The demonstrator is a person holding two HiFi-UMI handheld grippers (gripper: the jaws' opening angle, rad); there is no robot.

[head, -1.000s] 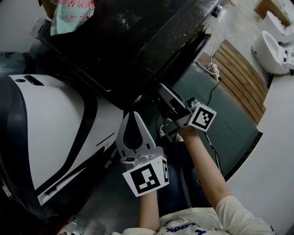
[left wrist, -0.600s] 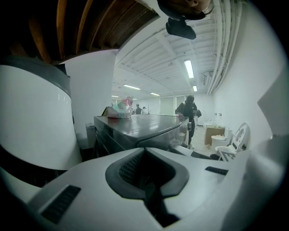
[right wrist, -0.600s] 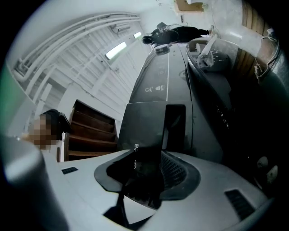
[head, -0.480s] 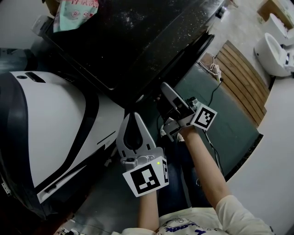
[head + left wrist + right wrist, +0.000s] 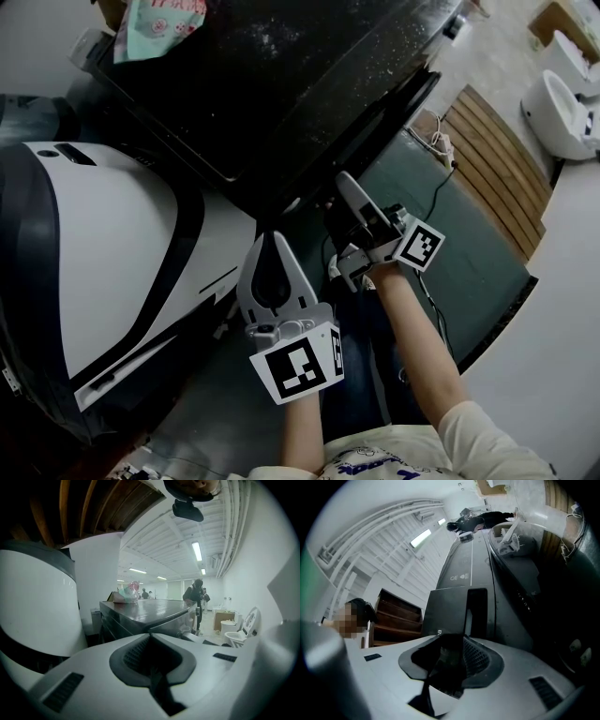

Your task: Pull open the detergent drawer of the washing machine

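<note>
Hanging just right of a white, rounded, dark-trimmed appliance [image 5: 112, 253], the left tongs [image 5: 271, 236] are clenched with nothing between them. Further right, the right tongs [image 5: 452, 638], whose jaws have just been closing, pinch the lower edge of the dark rectangular detergent drawer [image 5: 445, 611] on the front of the black glossy-topped washing machine [image 5: 281, 84].

**Black washer, pale neighbours**

Washer [image 5: 281, 84] is glossy black, and its drawer [image 5: 445, 609] is black too. Appliance [image 5: 103, 253] is white with a black band. Left gripper [image 5: 272, 236] is pale grey, its cube in black-and-white squares. Slats [image 5: 492, 155] are brown, mat [image 5: 473, 272] dark green, toilet [image 5: 561, 108] white.
</note>
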